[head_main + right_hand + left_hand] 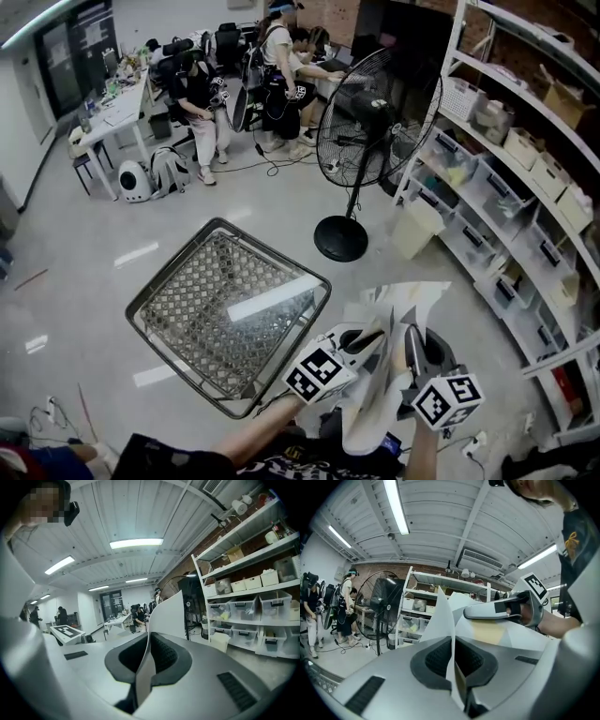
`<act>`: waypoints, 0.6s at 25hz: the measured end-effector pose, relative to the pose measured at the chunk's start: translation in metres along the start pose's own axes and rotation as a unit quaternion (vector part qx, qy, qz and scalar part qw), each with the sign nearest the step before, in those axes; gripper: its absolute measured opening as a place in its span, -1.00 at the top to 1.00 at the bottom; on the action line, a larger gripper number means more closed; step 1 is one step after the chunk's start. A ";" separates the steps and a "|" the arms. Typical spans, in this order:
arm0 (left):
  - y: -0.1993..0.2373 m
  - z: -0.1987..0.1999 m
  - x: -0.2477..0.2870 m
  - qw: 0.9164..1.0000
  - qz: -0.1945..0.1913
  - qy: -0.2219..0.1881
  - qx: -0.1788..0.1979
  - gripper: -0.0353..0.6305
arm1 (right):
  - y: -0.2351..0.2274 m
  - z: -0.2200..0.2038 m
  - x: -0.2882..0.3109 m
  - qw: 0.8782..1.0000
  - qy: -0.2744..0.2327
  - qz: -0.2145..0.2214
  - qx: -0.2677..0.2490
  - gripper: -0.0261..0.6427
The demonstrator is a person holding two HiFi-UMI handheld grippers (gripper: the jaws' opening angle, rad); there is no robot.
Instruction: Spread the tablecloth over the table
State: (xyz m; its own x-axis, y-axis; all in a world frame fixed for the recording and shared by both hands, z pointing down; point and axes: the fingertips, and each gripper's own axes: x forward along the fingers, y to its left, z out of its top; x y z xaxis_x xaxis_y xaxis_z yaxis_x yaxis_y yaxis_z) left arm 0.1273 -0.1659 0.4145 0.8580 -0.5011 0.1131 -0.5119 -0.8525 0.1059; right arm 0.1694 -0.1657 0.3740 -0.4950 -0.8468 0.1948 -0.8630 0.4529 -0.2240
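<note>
Left gripper (453, 665): your jaws are pressed together on a fold of the tablecloth (440, 620). The white sheet runs up between the dark pads and stands above them.
Right gripper (148, 663): you have it clamped on another edge of the same sheet, which rises out of the pads as a curved flap.
Left hand pose: in the head view your left forearm (253, 439) comes in from the bottom edge at lower centre. The gripper points toward the upper right of the frame, and its marker cube (319, 371) faces the camera.
Right hand pose: your right gripper sits at the lower right of the head view, just beside the left one. It points up the frame with its own marker cube (448, 399) nearest you.
Aim: both gripper views look across the room close to level, with the ceiling above and the floor below.
Spacing: you hold the two grippers side by side and near each other, with the cloth bunched between them.
Tablecloth position: it is crumpled and in the air at the lower right of the head view, to the right of the table (202, 305) and not lying on it. Part of it hangs down between the cubes toward your body.
Table: it stands centre-left in the head view, turned like a diamond, with its metal-mesh top uncovered.
Surroundings: a standing fan (375, 122) is at upper centre, shelves (525, 187) with bins run along the right edge, and seated people (202, 94) are at the upper left.
</note>
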 end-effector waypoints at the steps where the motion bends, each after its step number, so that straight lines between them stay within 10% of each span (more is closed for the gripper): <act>1: 0.009 0.002 0.007 1.000 0.003 0.001 0.003 0.83 | -0.005 0.002 0.011 1.000 0.003 0.007 -0.001 0.86; 15: 0.207 0.059 0.108 0.985 0.172 -0.017 0.017 0.83 | -0.077 0.086 0.207 0.980 0.012 0.172 -0.103 0.86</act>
State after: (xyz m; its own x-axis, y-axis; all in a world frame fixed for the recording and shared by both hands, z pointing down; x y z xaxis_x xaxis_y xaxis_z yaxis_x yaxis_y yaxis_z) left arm 0.1172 -0.4052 0.3901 0.6345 -0.7659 0.1036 -0.7719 -0.6349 0.0336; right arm 0.1419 -0.3996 0.3497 -0.7598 -0.6288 0.1651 -0.6460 0.7588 -0.0829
